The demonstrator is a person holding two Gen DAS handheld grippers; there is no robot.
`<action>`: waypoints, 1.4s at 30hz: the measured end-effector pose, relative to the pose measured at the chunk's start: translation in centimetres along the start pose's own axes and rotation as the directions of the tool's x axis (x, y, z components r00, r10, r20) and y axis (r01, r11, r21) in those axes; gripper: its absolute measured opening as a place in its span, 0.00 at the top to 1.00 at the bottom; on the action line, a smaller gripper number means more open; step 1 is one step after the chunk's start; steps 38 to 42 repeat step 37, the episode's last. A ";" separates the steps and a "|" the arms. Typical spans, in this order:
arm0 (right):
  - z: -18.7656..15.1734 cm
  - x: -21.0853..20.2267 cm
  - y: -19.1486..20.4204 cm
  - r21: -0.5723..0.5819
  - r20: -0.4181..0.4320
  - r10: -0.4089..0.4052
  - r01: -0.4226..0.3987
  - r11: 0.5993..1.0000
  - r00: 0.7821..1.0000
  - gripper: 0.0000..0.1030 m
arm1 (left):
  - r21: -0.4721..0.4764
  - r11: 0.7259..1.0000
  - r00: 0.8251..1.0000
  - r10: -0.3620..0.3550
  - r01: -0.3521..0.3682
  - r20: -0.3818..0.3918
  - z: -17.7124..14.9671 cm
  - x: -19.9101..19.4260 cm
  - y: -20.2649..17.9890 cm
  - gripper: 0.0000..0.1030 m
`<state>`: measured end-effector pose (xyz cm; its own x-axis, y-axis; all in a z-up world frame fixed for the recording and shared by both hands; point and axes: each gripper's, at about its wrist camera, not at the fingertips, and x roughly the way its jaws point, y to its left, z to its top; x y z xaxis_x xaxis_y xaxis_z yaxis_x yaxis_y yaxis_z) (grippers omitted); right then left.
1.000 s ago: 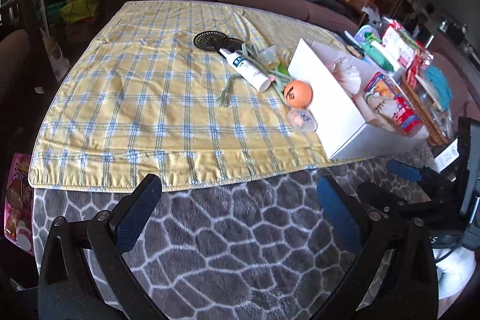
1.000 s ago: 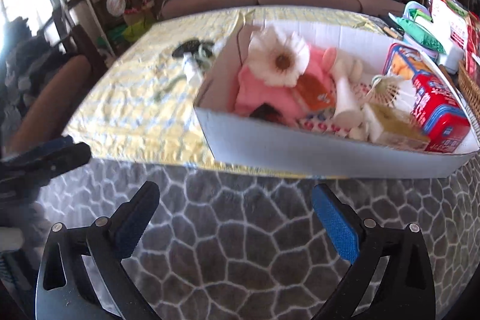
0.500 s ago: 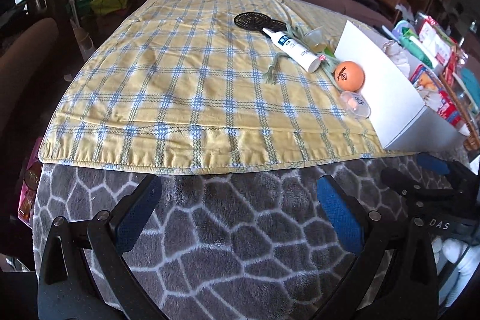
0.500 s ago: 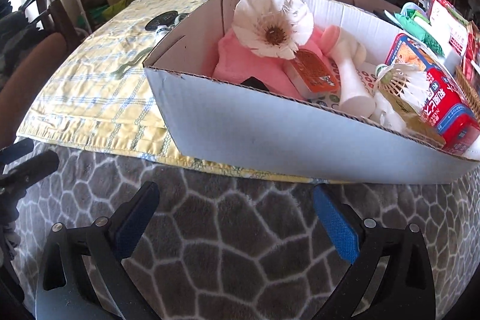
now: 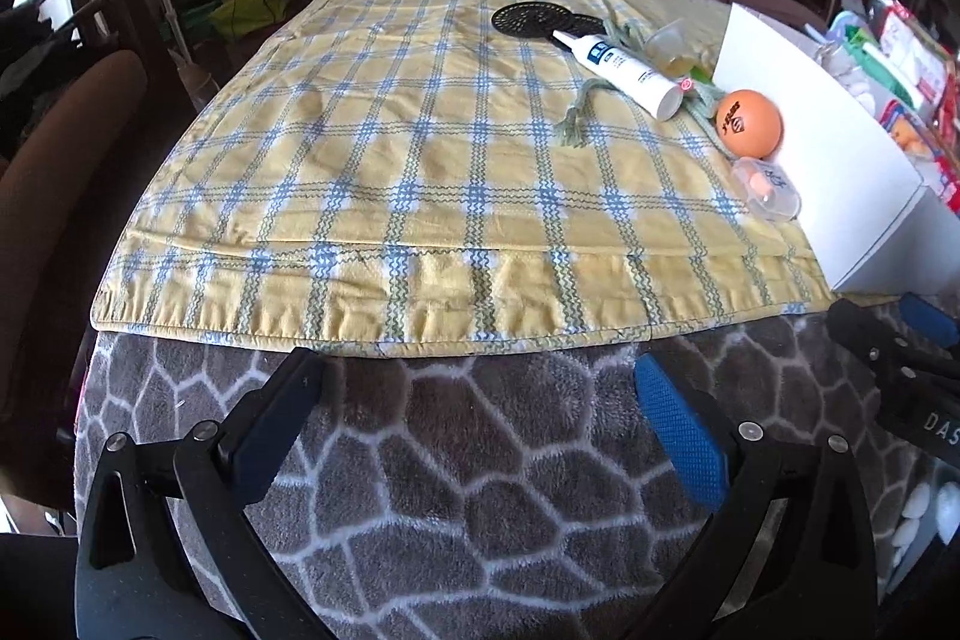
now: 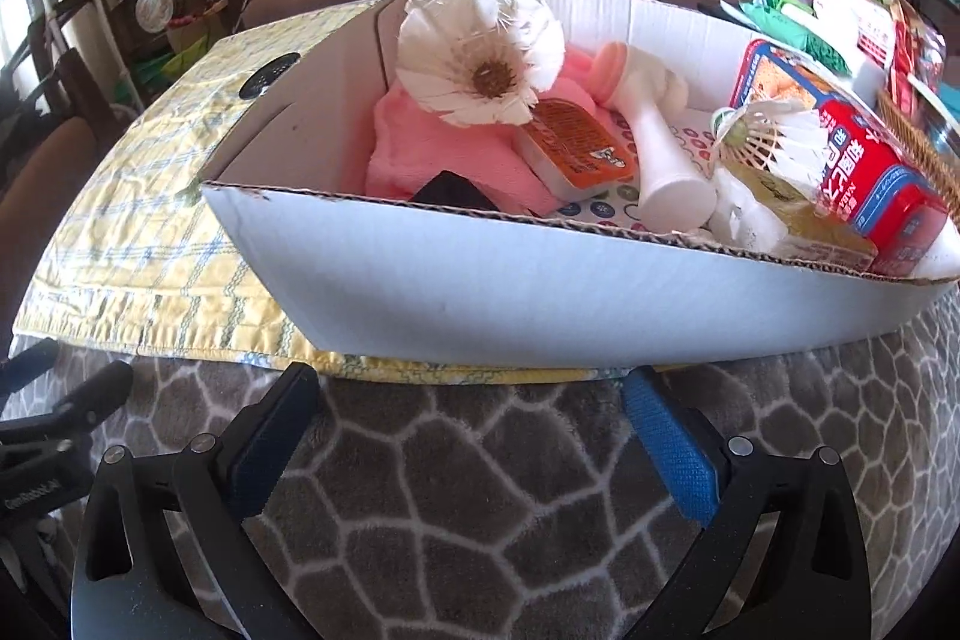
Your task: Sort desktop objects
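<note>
Covering the table: a grey fleece blanket (image 5: 480, 490) with a pale cobble pattern, and over its far part a yellow plaid cloth (image 5: 372, 160).

Standing on the right edge of the plaid cloth: a white cardboard box (image 6: 540, 280), holding a pink towel (image 6: 432, 142), a red snack pack (image 6: 864, 160), a white bottle (image 6: 660, 148) lying on its side, an orange packet (image 6: 576, 142), a large white feather shuttlecock (image 6: 480, 52) resting on the towel, and a smaller shuttlecock (image 6: 762, 130) against the snack pack.

Lying loose on the cloth, left of the box wall (image 5: 810, 142): a black round mesh disc (image 5: 534, 19); a white tube (image 5: 624, 70) with its tip touching the disc; a green braided cord (image 5: 582, 112) passing under the tube; an orange ball (image 5: 749, 124) touching the box wall; a small clear case (image 5: 768, 190) just in front of the ball.

Hovering over the grey blanket, short of the cloth hem: left gripper (image 5: 480, 412), jaws spread wide, gripping nothing.

Hovering just before the box front: right gripper (image 6: 474, 418), jaws likewise spread wide and empty.
</note>
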<state>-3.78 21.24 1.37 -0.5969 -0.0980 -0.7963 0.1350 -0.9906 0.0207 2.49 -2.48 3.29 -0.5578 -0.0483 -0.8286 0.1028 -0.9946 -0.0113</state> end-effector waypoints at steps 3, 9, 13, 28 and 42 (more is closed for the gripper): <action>-0.1 0.1 0.2 -0.012 -0.006 -0.017 0.017 1.000 1.000 0.00 | -0.016 1.000 1.000 0.013 -0.013 0.000 0.1 0.2 0.0 0.00; -0.1 0.2 0.4 -0.002 -0.009 -0.018 0.018 1.000 1.000 0.00 | -0.018 1.000 1.000 0.013 -0.013 0.000 0.2 0.2 0.0 0.00; -0.1 0.2 0.6 -0.008 -0.012 -0.028 0.027 1.000 1.000 0.00 | -0.018 1.000 1.000 0.013 -0.013 0.000 0.2 0.2 -0.1 0.00; -0.1 0.3 0.6 -0.012 -0.014 -0.031 0.031 0.999 0.999 0.00 | -0.017 1.000 1.000 0.013 -0.013 0.000 0.2 0.2 -0.1 0.00; 0.0 0.3 0.7 -0.012 -0.014 -0.031 0.031 0.999 0.999 0.00 | -0.018 1.000 1.000 0.013 -0.013 0.000 0.2 0.2 -0.1 0.00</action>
